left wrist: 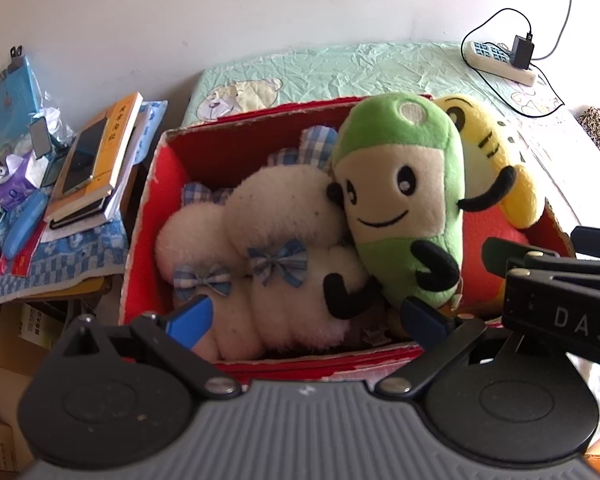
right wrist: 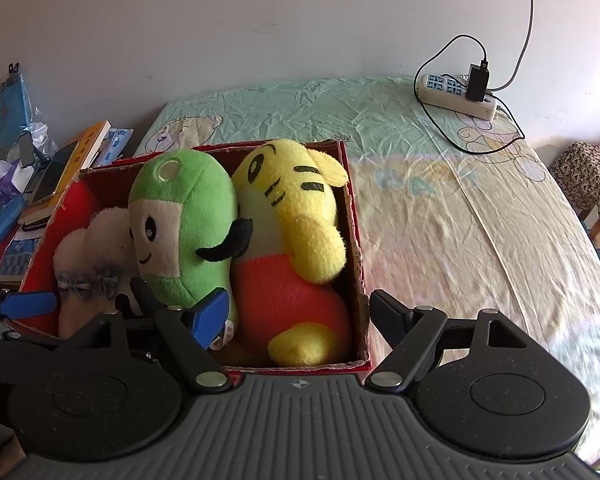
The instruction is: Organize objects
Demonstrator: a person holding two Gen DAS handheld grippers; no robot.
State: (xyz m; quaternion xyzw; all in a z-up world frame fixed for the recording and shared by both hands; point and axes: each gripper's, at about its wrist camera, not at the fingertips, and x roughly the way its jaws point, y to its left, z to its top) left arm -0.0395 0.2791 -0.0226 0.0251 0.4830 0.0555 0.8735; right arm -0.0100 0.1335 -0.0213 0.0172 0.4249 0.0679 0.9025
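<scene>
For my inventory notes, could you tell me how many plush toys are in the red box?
3: white plush at the left, green plush in the middle, yellow plush at the right. More may lie hidden underneath.

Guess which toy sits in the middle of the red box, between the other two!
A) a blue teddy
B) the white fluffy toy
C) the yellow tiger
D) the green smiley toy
D: the green smiley toy sits in the red box with the white fluffy toy on one side and the yellow tiger on the other.
</scene>
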